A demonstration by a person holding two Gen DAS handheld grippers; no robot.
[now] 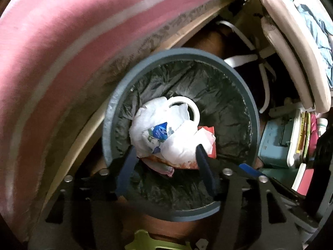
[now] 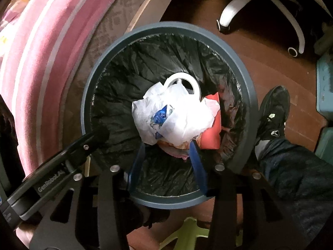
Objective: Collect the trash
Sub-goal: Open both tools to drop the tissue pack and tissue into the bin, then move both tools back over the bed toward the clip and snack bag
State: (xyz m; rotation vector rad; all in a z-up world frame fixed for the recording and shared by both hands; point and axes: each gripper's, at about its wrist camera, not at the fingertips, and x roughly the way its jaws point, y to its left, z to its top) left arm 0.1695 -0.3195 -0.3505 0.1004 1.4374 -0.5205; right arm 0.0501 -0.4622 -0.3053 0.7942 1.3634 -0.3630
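Observation:
A round grey-blue bin (image 1: 187, 52) (image 2: 166, 26) with a black liner stands on the floor below both grippers. Inside it lie a crumpled white plastic bag (image 1: 179, 141) (image 2: 183, 116) with blue print, a white tape roll (image 1: 195, 108) (image 2: 194, 83) and a red packet (image 1: 209, 130) (image 2: 212, 133). My left gripper (image 1: 166, 152) points down over the bin's near half, jaws open, with nothing gripped. My right gripper (image 2: 167, 145) hangs beside it, also open and holding nothing. The left gripper's black body (image 2: 62, 166) shows at the lower left of the right wrist view.
A pink bed edge (image 1: 62, 41) (image 2: 41, 62) runs close along the bin's left. A white office-chair base (image 2: 260, 0) (image 1: 245, 59) stands behind it. A person's black shoe (image 2: 272, 112) and trouser leg are at the right, near a teal box (image 1: 276, 139).

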